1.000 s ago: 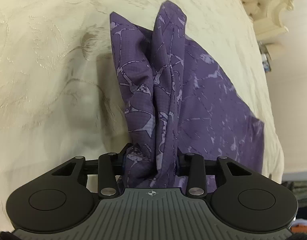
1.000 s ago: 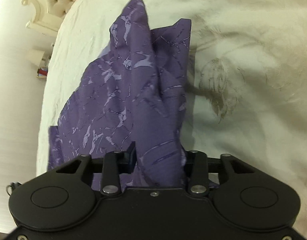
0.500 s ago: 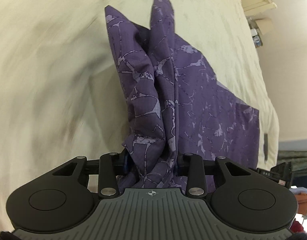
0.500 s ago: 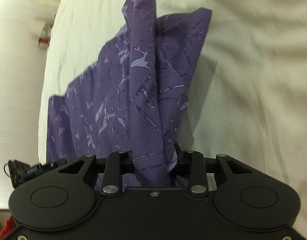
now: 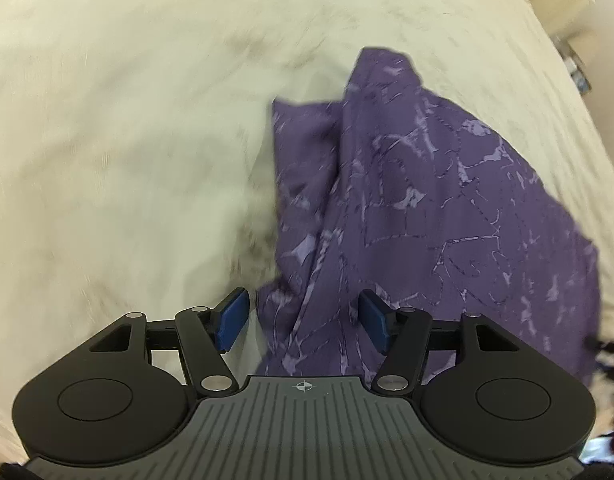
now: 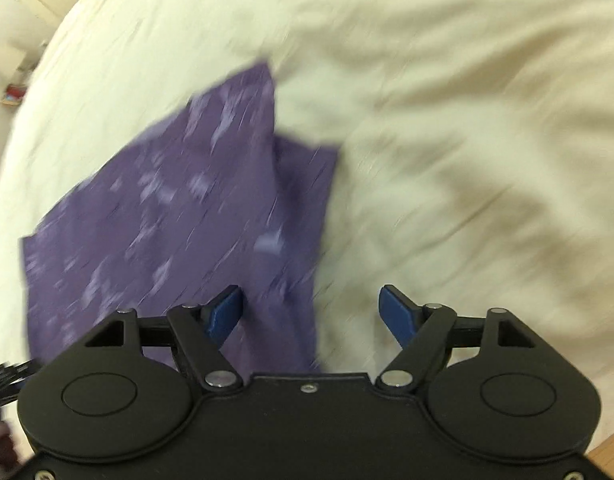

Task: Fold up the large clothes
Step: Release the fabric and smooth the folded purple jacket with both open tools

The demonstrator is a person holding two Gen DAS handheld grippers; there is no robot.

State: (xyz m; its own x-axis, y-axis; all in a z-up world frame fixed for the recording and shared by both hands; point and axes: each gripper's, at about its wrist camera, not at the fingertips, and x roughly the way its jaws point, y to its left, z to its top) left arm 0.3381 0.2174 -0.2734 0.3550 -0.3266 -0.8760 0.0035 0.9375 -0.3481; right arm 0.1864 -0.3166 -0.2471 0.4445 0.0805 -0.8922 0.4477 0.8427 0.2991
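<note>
A purple patterned garment [image 5: 427,208] lay on a cream bedspread [image 5: 127,140]. The left gripper [image 5: 303,322] and right gripper [image 6: 311,314] had just been opening, cloth slack between unpressed pads. Thin, limp fabric; corners looked best to grasp.

A second ago both grippers were clamped on bunched folds of the purple crack-patterned fabric garment [image 5: 447,208] — now the jaws have just been opening. The left gripper [image 5: 303,320] shows its blue pads [image 5: 231,320] apart, the cloth loose between them, no longer pinched. The right gripper [image 6: 311,316] stands wider still, the garment [image 6: 179,216] slumped beside its left pad. The raised peaks of cloth have sunk lower onto the cream embroidered bedspread [image 5: 127,140], and both views have shifted and blurred.
</note>
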